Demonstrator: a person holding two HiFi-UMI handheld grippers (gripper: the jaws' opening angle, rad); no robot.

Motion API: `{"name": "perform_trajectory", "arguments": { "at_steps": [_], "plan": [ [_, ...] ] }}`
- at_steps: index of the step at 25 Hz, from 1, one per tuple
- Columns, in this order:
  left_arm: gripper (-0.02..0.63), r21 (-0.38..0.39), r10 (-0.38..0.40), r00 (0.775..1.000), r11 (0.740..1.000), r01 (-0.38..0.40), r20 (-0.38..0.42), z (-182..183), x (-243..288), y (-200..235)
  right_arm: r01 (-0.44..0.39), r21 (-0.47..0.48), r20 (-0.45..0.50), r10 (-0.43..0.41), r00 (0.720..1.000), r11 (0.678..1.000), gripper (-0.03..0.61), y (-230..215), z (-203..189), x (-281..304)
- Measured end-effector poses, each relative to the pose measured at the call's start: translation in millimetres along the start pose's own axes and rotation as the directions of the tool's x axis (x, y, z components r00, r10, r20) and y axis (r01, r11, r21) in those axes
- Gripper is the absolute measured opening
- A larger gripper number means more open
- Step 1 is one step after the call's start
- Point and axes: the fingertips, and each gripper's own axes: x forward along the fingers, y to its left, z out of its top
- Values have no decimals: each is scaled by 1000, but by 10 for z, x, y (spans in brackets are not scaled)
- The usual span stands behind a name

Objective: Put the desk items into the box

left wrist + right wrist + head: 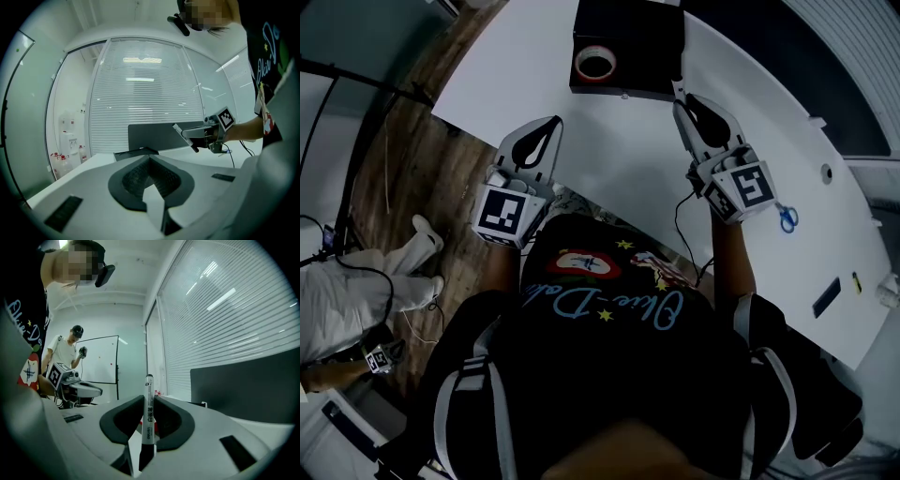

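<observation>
Marker poised for the drop!
Right gripper (149,397) clamps the white-barrelled black-capped marker (148,420) beside the open black box (649,49), ready for release; left gripper (149,160) waits with jaws together, empty.

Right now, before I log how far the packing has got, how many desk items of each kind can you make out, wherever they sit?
Tape roll, in the black box: 1
Marker, gripped in the jaws of the right gripper: 1
Blue scissors, on the white table: 1
Total: 3
</observation>
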Motion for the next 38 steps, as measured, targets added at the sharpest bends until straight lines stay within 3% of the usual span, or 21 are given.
{"name": "perform_trajectory", "arguments": {
  "at_steps": [17, 24, 38],
  "plan": [
    [-3, 9, 5, 1000, 1000, -5, -9, 32, -3, 24, -47, -112, -38, 43, 998, 993, 67, -46, 25, 159],
    [-3, -23, -15, 999, 1000, 14, -32, -38, 42, -45, -47, -113, -104, 36, 994, 992, 67, -102, -184, 150],
    [-3, -26, 3, 1000, 1000, -4, -30, -26, 2, -21, -158, -270, -266, 84, 960, 950, 67, 54, -473, 239]
  ]
}}
